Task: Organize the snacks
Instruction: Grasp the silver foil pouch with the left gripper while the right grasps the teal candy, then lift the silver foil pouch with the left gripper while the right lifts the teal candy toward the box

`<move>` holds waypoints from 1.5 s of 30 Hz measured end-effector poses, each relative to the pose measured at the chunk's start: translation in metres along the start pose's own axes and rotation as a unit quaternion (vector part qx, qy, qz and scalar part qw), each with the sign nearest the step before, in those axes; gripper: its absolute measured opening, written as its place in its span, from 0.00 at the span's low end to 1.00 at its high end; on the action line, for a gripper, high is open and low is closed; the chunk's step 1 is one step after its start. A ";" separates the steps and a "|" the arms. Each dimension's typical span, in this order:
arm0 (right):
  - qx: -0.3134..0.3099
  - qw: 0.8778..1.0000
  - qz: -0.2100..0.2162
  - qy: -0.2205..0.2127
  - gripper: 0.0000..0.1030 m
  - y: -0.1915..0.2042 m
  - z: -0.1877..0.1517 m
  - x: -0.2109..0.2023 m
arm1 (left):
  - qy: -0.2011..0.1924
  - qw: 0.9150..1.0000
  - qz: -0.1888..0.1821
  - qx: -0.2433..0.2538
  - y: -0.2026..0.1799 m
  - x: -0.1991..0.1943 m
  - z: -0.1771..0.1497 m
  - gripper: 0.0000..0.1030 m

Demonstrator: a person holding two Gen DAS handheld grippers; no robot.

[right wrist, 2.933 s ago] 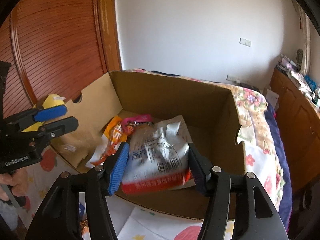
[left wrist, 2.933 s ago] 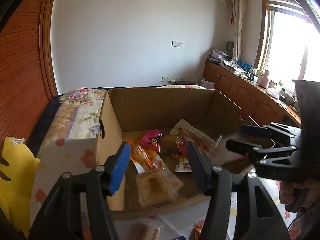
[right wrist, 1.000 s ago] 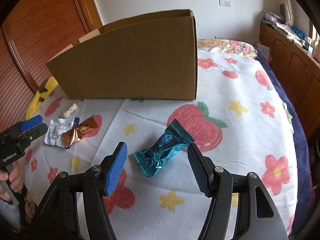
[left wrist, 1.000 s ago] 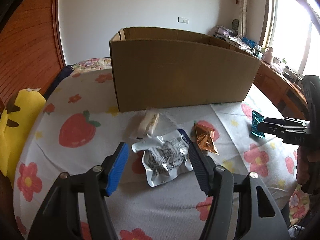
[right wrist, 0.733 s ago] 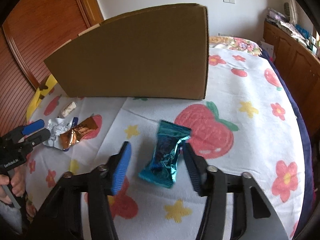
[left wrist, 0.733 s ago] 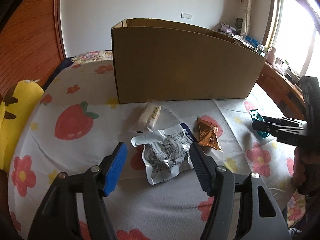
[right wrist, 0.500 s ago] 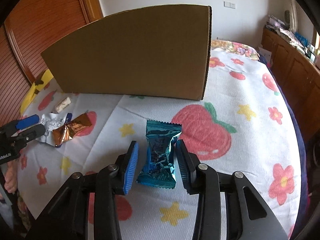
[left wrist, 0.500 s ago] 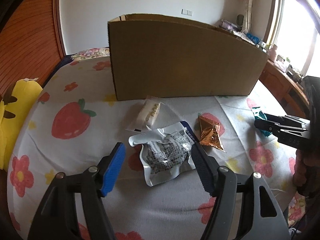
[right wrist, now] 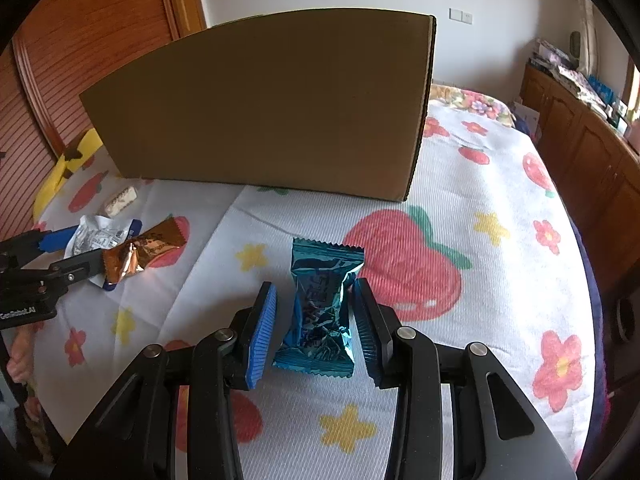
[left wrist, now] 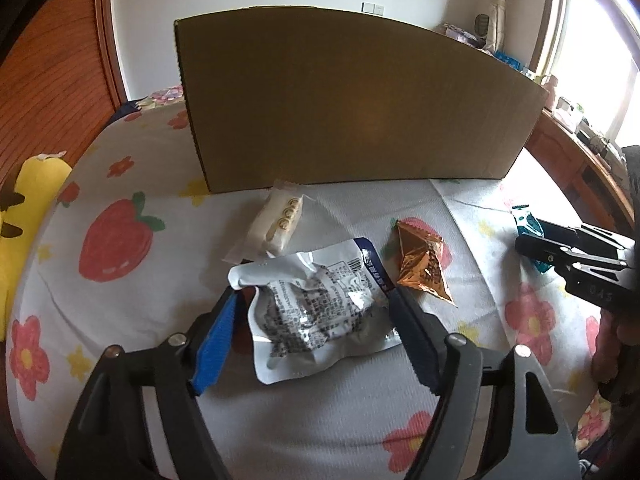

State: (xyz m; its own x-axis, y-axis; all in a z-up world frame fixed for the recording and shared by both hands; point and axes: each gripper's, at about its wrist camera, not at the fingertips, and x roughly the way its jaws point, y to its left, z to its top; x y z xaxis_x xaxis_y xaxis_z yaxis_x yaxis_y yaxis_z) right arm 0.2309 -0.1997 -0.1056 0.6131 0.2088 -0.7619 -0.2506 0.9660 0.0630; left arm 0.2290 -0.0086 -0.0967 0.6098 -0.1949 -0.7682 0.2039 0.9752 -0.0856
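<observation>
A crumpled silver snack packet (left wrist: 316, 320) lies on the strawberry-print cloth (left wrist: 120, 240), in front of a tall cardboard box (left wrist: 340, 100). My left gripper (left wrist: 313, 293) straddles it. Its jaws are opening and the pads stand at the packet's edges without pressing. A teal foil packet (right wrist: 326, 256) sits lengthwise between the pads of my right gripper (right wrist: 314, 284), which is shut on it just over the cloth. The right gripper (left wrist: 528, 236) shows at the right edge of the left wrist view. The left gripper (right wrist: 86, 246) shows at the left edge of the right wrist view.
An orange foil packet (left wrist: 424, 264) lies right of the silver one, and a white wrapped snack (left wrist: 280, 220) lies by the box's front wall. A yellow plush (left wrist: 24, 216) sits at the left edge. Wooden cabinets (right wrist: 580, 140) run along the right. The box's inside is hidden.
Earlier both grippers were over the open box. In the last second the right jaws closed on the teal packet, which turned lengthwise. The left gripper sank toward the silver packet and its jaws widened.
</observation>
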 end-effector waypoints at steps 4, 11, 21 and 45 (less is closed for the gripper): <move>0.002 1.000 0.002 0.000 0.37 -0.002 -0.001 -0.001 | -0.004 1.000 0.002 0.003 -0.002 0.001 0.000 0.76; 0.005 1.000 0.006 -0.001 0.37 -0.005 -0.002 -0.003 | -0.007 1.000 -0.003 0.010 -0.001 -0.001 -0.002 0.69; 0.002 1.000 0.003 -0.001 0.37 -0.005 -0.001 -0.003 | -0.024 1.000 0.004 0.011 0.002 -0.019 -0.016 0.45; -0.008 1.000 -0.010 0.001 0.37 0.002 -0.002 -0.001 | -0.100 0.995 -0.015 -0.008 0.012 -0.078 -0.013 0.45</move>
State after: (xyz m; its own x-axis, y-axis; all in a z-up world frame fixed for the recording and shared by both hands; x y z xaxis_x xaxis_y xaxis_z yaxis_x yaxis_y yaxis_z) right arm 0.2285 -0.1979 -0.1060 0.6160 0.1888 -0.7648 -0.2502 0.9675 0.0373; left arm 0.1739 0.0199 -0.0459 0.7441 -0.2399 -0.6235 0.2133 0.9698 -0.1186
